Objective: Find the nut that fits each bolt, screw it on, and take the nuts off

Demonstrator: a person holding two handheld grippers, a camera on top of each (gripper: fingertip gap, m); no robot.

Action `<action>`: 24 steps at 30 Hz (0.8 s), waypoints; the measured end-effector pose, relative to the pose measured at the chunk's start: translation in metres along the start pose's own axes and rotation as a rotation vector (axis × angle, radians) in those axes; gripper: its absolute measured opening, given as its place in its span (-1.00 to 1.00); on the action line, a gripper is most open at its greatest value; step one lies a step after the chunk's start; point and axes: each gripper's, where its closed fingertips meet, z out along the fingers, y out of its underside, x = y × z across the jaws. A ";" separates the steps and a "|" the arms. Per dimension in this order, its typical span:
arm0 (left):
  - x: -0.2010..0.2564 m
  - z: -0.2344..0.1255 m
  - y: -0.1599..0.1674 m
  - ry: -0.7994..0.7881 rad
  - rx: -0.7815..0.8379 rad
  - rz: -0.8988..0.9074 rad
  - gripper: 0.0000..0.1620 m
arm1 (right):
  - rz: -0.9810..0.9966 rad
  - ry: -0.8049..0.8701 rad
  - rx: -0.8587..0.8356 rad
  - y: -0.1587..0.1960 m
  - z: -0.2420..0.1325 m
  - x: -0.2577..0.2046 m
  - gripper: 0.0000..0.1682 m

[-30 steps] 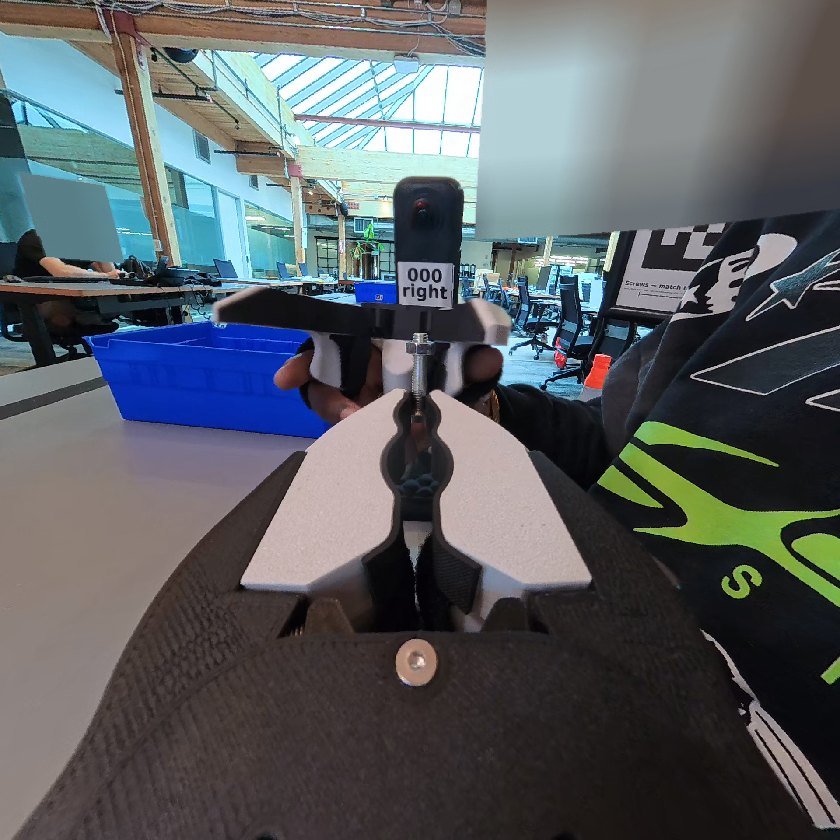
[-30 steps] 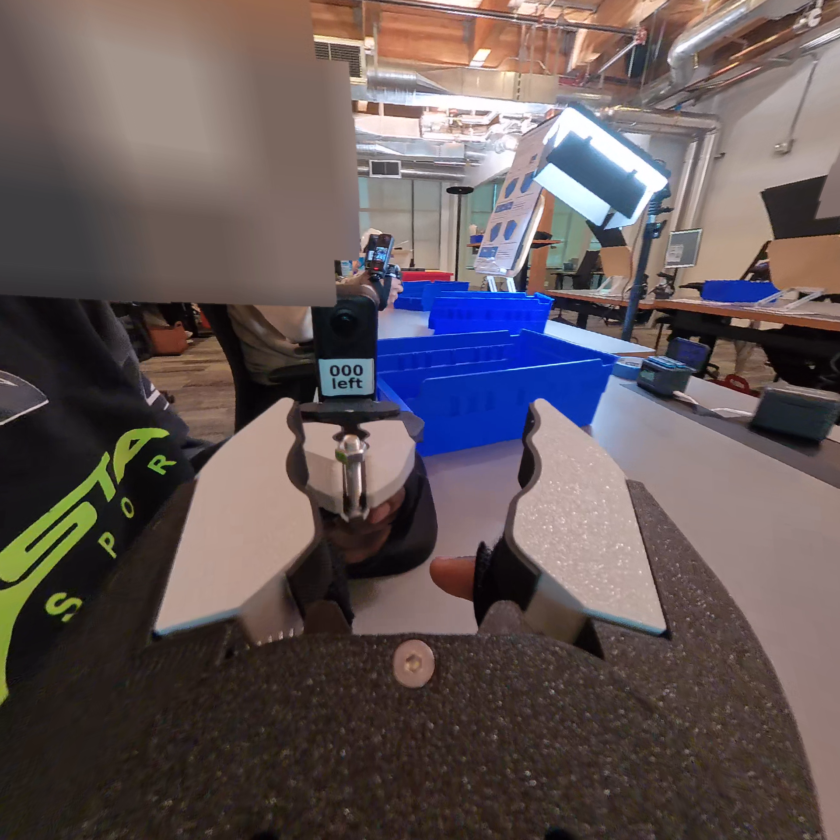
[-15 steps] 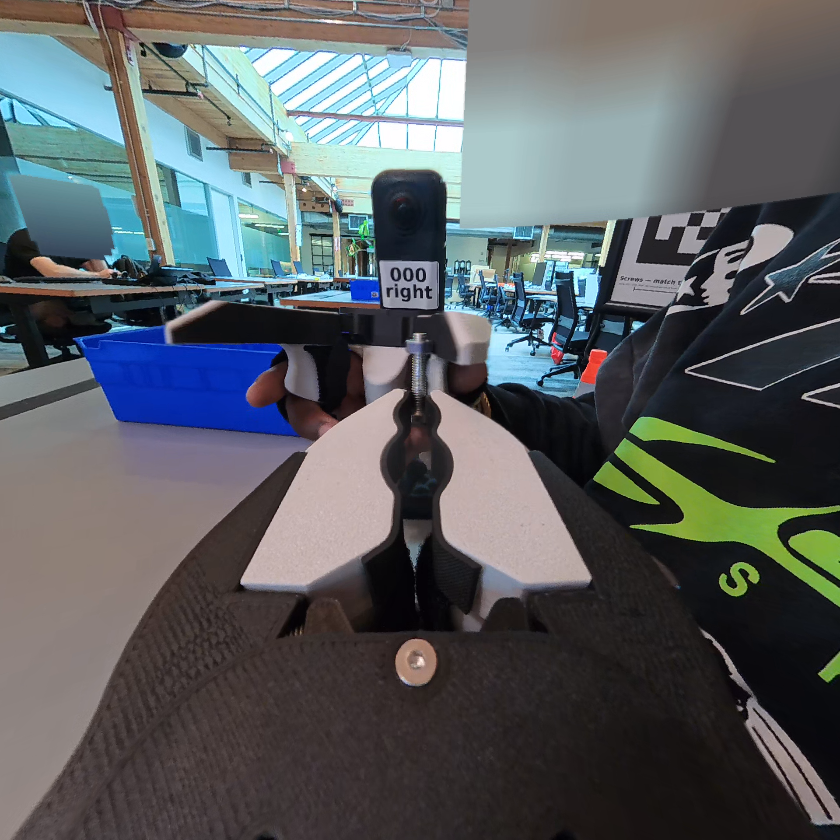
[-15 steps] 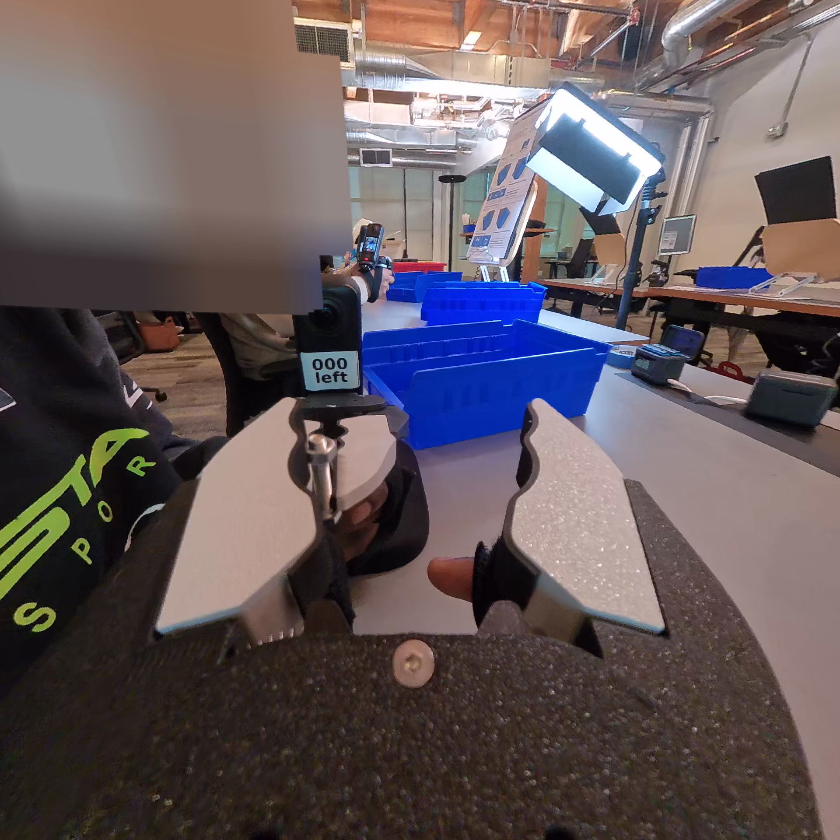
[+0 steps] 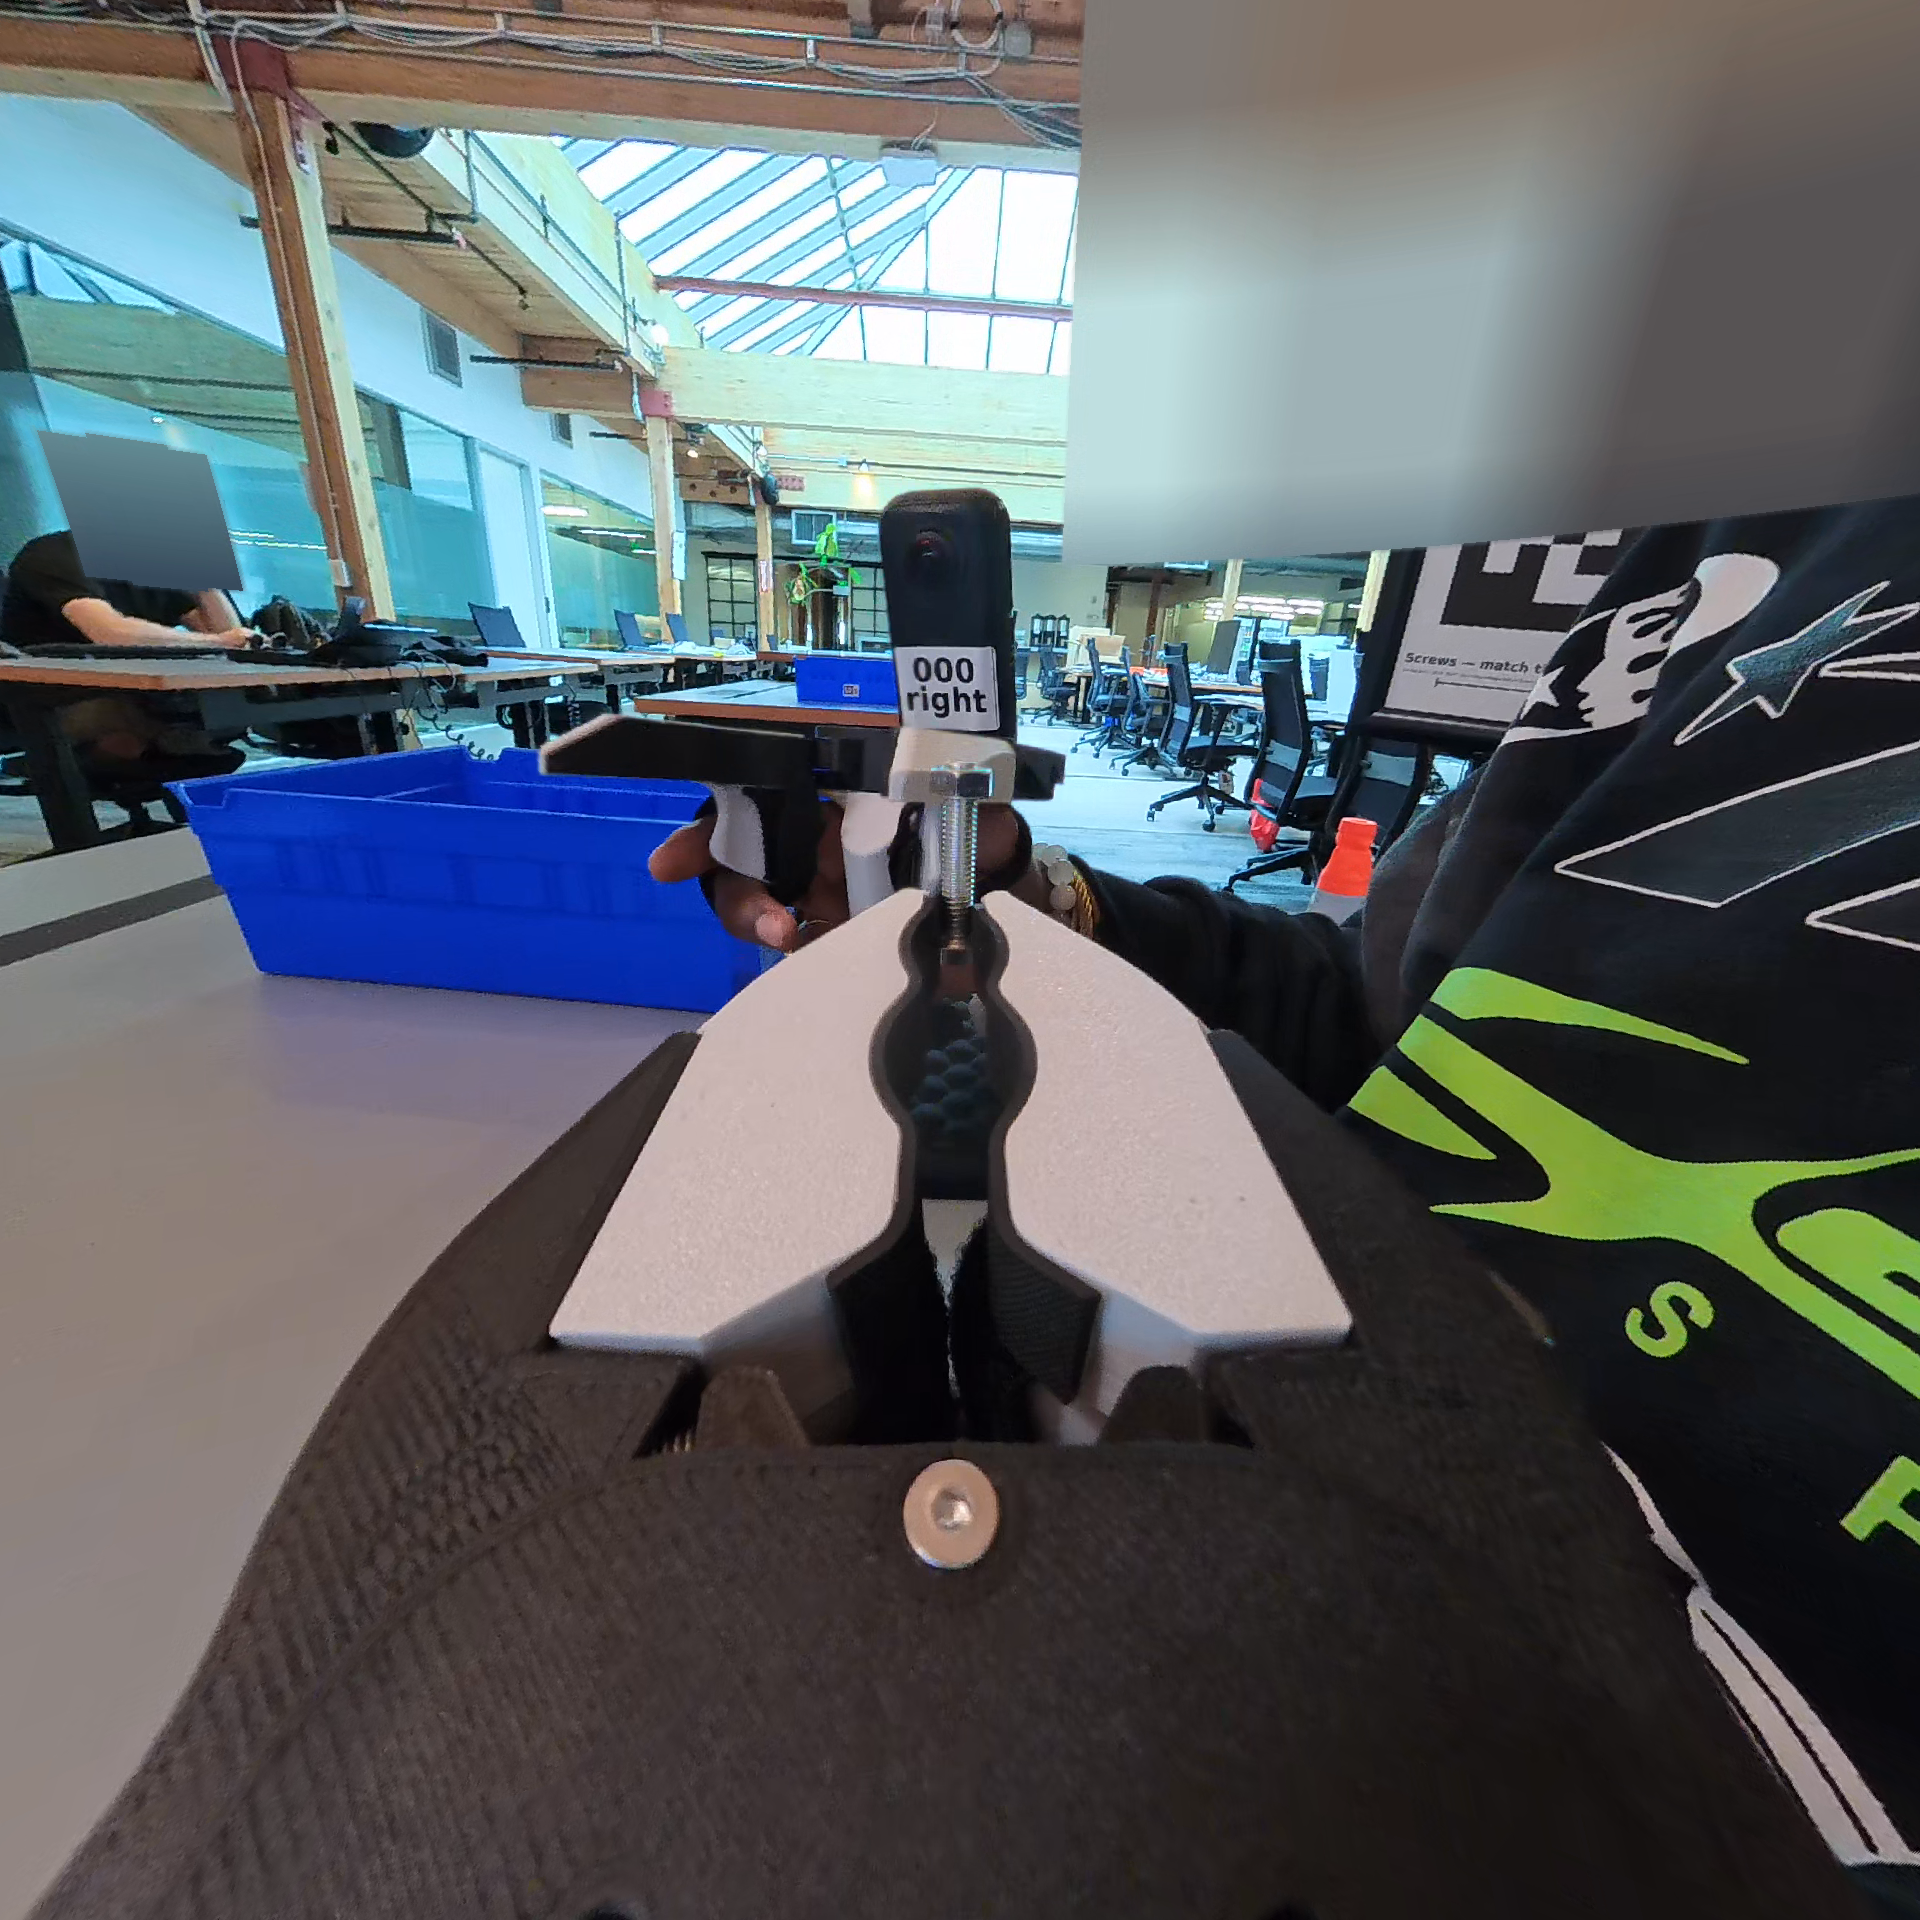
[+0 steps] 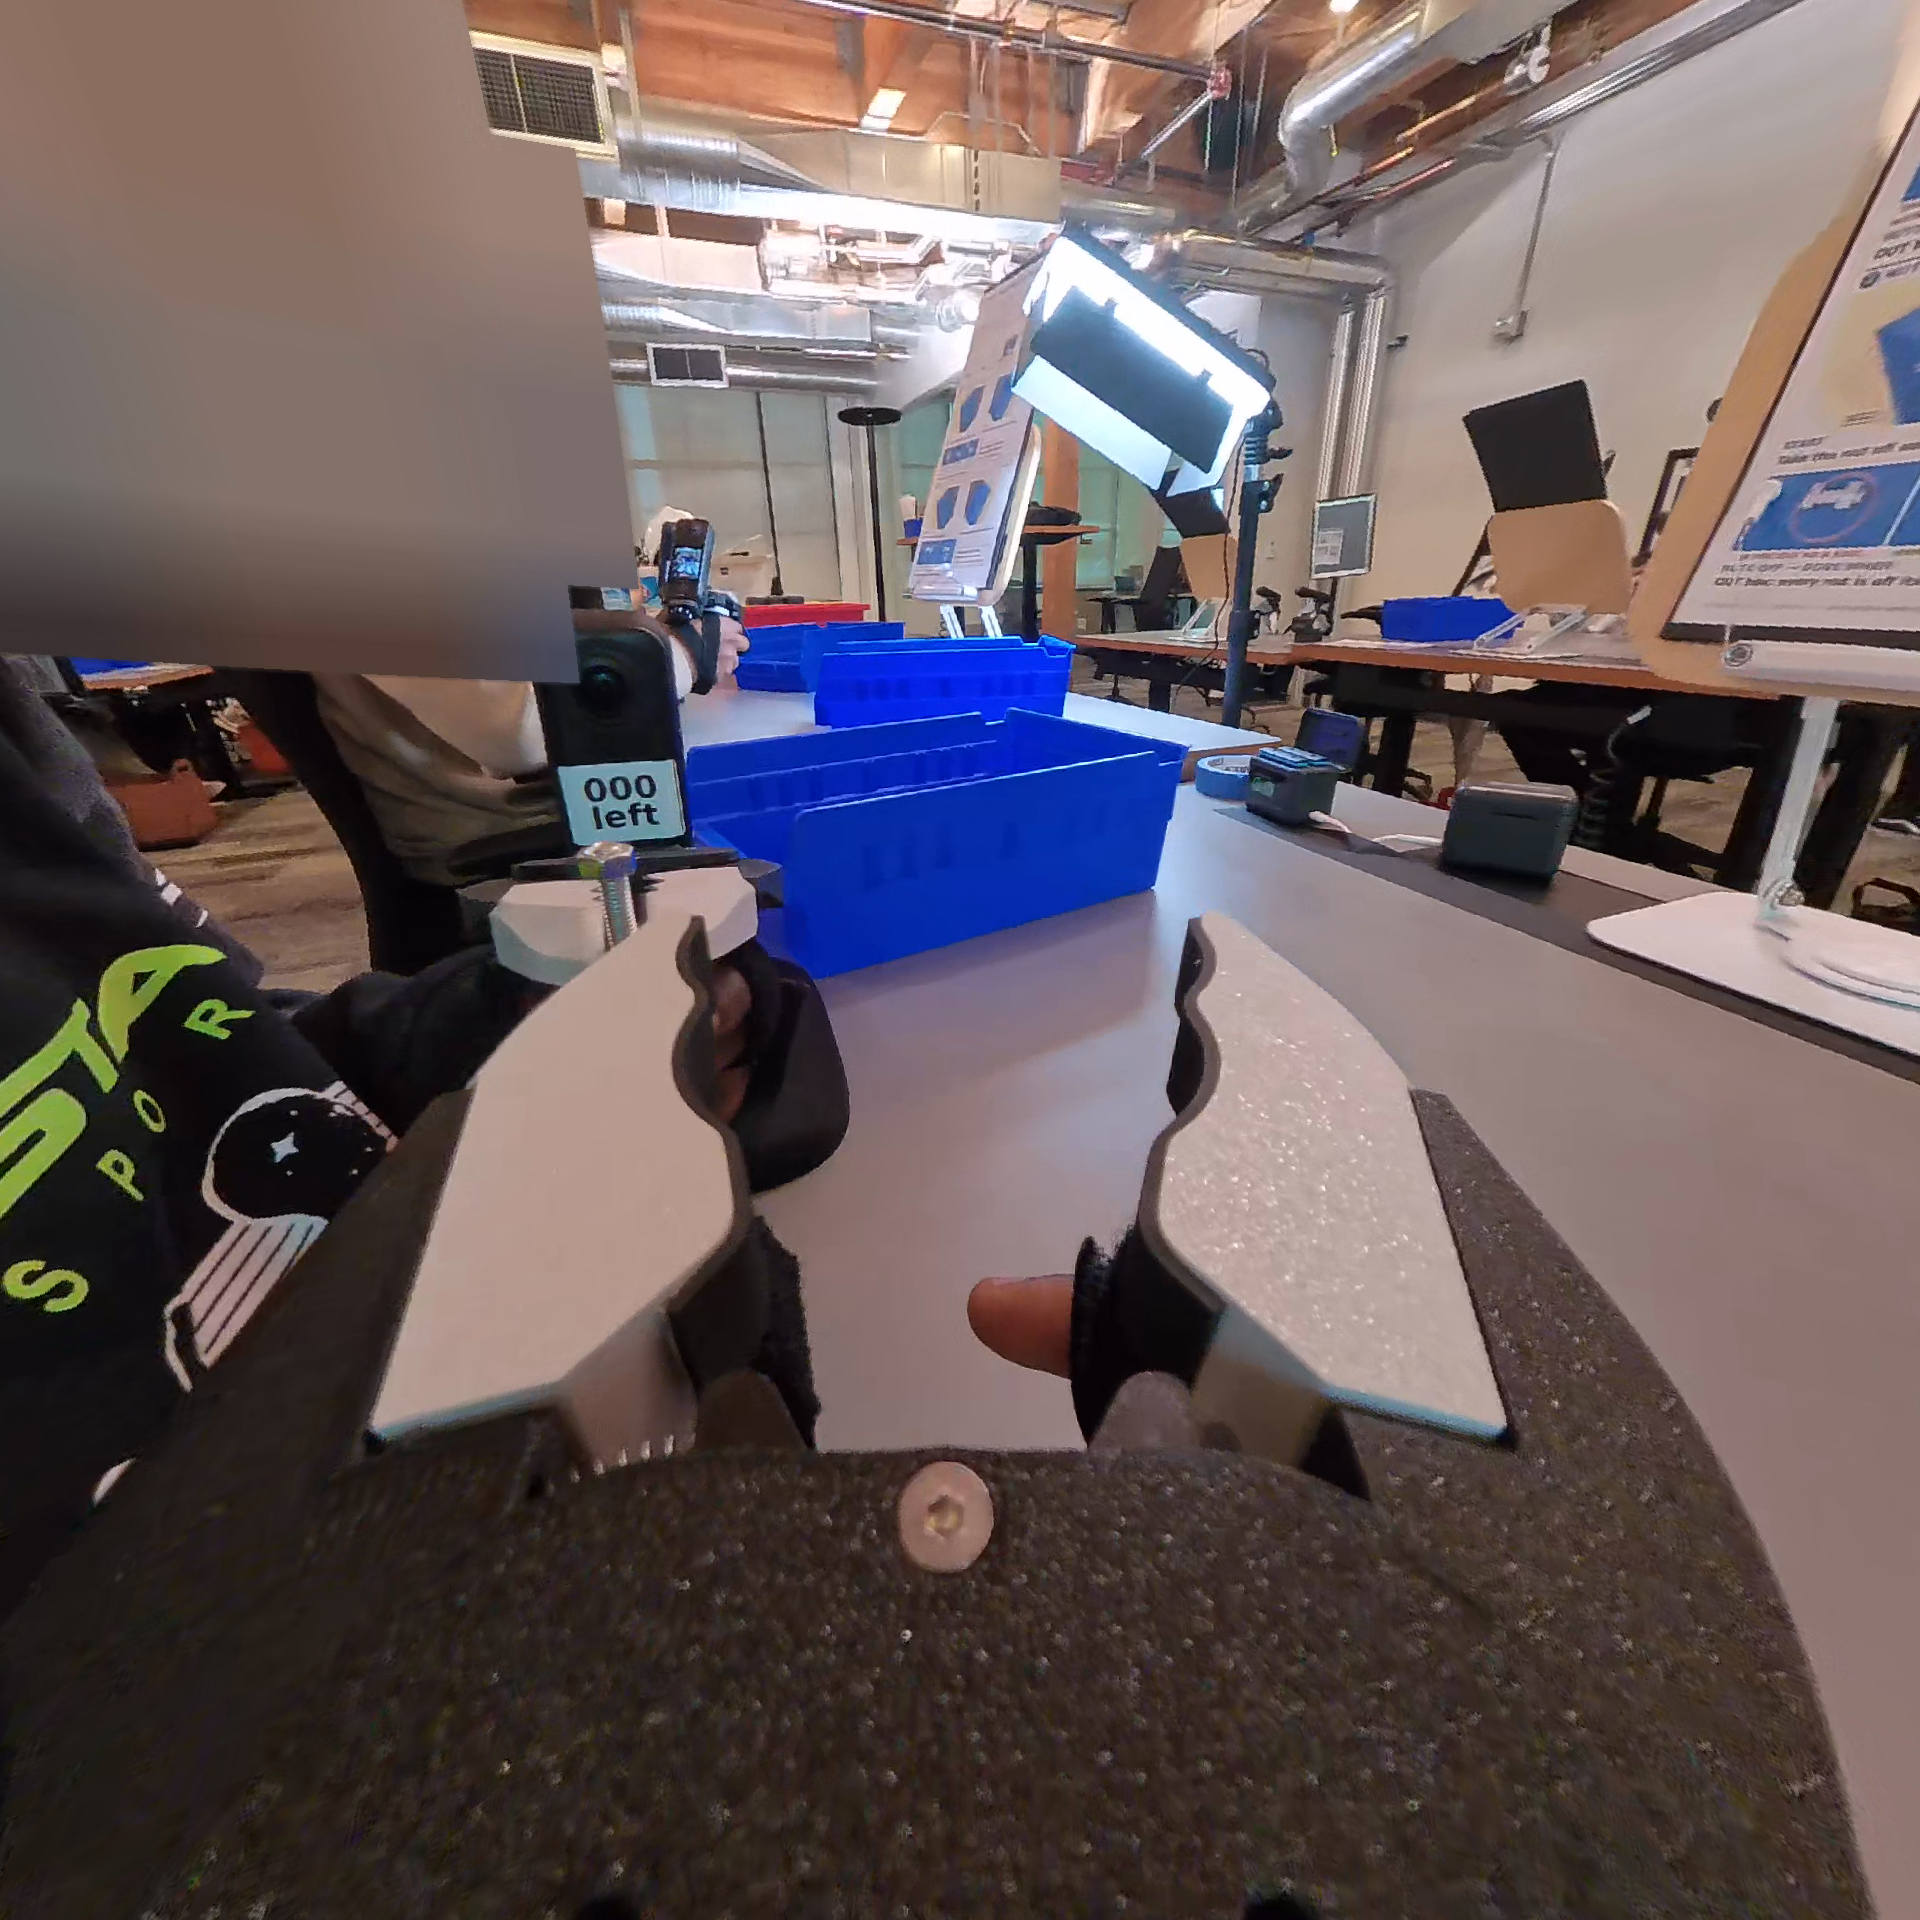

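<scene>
My left gripper (image 5: 951, 920) is shut on the lower end of a silver bolt (image 5: 958, 844), which stands upright out of the fingertips with a hex end on top. The right wrist view shows the same bolt (image 6: 615, 896) and the left gripper's white fingers (image 6: 540, 935). My right gripper (image 6: 940, 966) is open and empty. The bolt stands just beyond the tip of its left finger (image 6: 582, 1122), not between the fingers. In the left wrist view the right gripper (image 5: 831, 758) faces me right behind the bolt. I cannot make out a separate nut.
Both grippers are held above a grey table (image 6: 1039, 1049). A blue divided bin (image 6: 956, 831) stands behind them and also shows in the left wrist view (image 5: 468, 873). Small grey cases (image 6: 1507, 831) and a white sign stand base (image 6: 1766, 956) are at the right. The person's dark shirt (image 5: 1662, 1039) is close by.
In the right wrist view the bolt has slid from inside the gap to behind the left fingertip. The right gripper stays open, the left stays shut on the bolt.
</scene>
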 end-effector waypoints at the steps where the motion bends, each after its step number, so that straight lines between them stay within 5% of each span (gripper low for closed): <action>1: 0.000 0.000 0.000 -0.001 -0.002 0.002 -0.93 | 0.000 -0.002 0.004 -0.001 -0.001 -0.001 0.02; 16: -0.001 0.001 0.003 -0.013 -0.018 0.014 -0.93 | -0.001 -0.217 -0.013 -0.001 0.065 -0.055 0.12; 24: 0.000 0.001 0.003 -0.011 -0.022 0.014 -0.93 | -0.012 -0.197 -0.025 0.002 0.062 -0.048 0.11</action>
